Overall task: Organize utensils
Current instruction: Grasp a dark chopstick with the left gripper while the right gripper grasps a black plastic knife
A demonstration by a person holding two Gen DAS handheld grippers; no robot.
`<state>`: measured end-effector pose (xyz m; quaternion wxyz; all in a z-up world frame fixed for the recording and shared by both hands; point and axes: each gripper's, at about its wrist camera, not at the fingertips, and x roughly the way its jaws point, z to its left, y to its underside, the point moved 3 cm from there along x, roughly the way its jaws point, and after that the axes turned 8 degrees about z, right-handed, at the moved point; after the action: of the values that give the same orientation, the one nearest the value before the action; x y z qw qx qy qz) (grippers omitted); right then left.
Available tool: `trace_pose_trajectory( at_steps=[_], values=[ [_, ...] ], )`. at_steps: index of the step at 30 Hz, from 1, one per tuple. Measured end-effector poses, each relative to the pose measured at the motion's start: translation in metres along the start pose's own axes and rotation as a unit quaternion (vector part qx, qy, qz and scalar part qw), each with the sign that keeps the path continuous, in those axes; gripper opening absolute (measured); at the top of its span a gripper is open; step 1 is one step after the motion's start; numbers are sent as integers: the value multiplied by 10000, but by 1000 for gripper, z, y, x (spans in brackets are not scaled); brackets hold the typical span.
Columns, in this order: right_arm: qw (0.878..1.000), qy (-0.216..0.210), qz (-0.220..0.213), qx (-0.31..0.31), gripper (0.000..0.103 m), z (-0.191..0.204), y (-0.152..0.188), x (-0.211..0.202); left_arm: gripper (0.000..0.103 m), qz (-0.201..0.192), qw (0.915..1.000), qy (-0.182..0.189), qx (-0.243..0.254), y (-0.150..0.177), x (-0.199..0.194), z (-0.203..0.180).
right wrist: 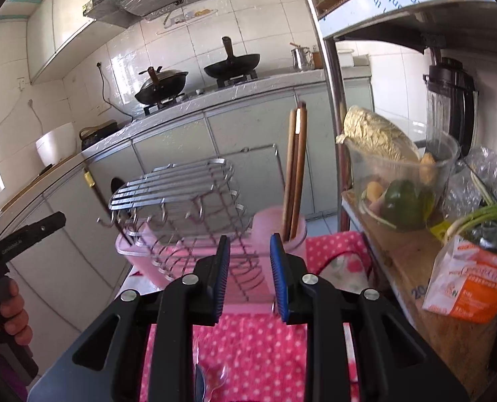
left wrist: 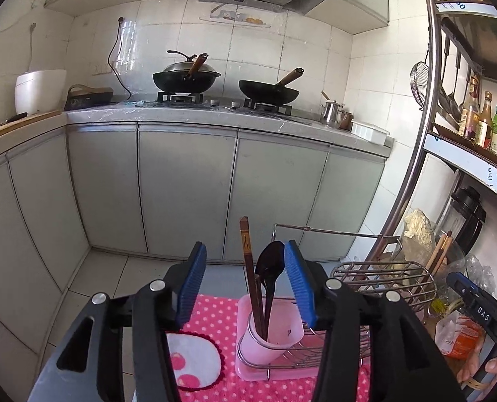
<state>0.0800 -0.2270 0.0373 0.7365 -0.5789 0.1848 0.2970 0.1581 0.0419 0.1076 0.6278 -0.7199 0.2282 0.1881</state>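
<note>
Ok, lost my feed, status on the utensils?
Left gripper open, empty. Right gripper open, empty. Spoon and chopsticks upright in pink cup. Nothing blocking.

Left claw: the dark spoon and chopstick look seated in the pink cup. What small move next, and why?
Probably draw the left claw straight back. Its jaws stand open, the dark spoon and chopstick stand upright in the pink cup, and the spoon's bowl sits close to the right pad, so a sideways move could tip it.

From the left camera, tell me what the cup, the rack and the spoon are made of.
Cup: looks like pale pink plastic, matte and slightly translucent. Rack: bare metal wire, shiny, probably steel. Spoon: very dark and glossy, perhaps lacquered wood or plastic; unclear.
</note>
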Motion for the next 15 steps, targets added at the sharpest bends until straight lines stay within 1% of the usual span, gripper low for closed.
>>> trace_pose_trajectory(
  at_steps=[4,8,12,15],
  values=[
    [9990,-182,390,70,25,3,25,6,50,13,10000,-14,20,11,-13,-3],
    [9965,-199,805,101,25,4,55,18,51,114,9999,-26,48,29,-24,-6],
    [9915,-205,1271,172,25,4,84,31,51,355,9993,18,82,52,-28,-10],
    [9877,-195,1535,205,25,4,100,38,51,635,9979,109,86,73,-26,-14]
  ],
)
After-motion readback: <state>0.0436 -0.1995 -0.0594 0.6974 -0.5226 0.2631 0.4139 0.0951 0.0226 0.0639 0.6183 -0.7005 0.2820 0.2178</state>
